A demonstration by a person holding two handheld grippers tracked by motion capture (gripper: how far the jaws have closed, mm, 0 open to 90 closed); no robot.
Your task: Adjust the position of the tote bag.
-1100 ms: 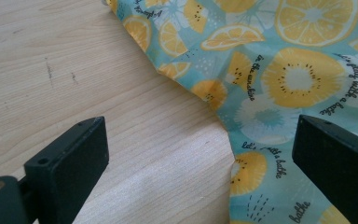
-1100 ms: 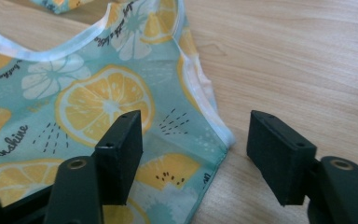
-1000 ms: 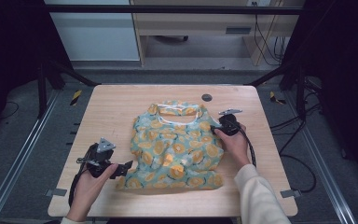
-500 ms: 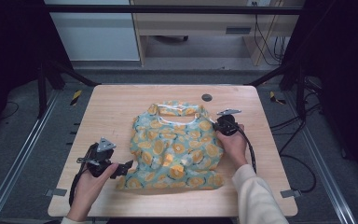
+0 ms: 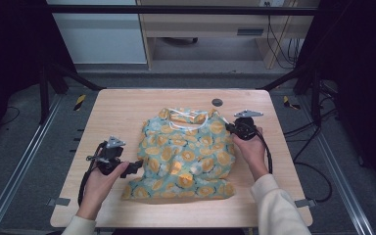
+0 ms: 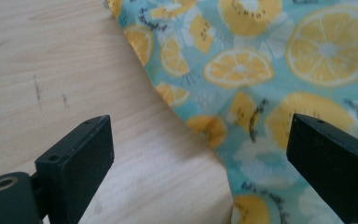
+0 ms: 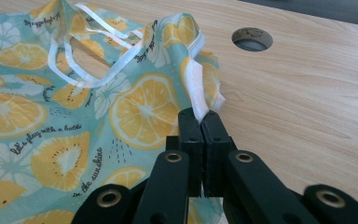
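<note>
Fabric (image 5: 186, 154) printed with lemon slices lay spread over the middle of the wooden table (image 5: 127, 110), its white-trimmed opening toward twelve o'clock. At three o'clock the right gripper (image 7: 200, 116) had just clenched on the cloth's white-edged corner. At eight o'clock the left gripper (image 6: 200, 154) stood released, jaws straddling the fabric's edge.

A teal lemon-print garment (image 5: 186, 154) lies spread, slightly rumpled, mid-table.

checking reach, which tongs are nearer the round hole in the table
Right. The right tongs grip the garment's edge just below the hole; the left tongs sit at the garment's far lower-left side.
</note>
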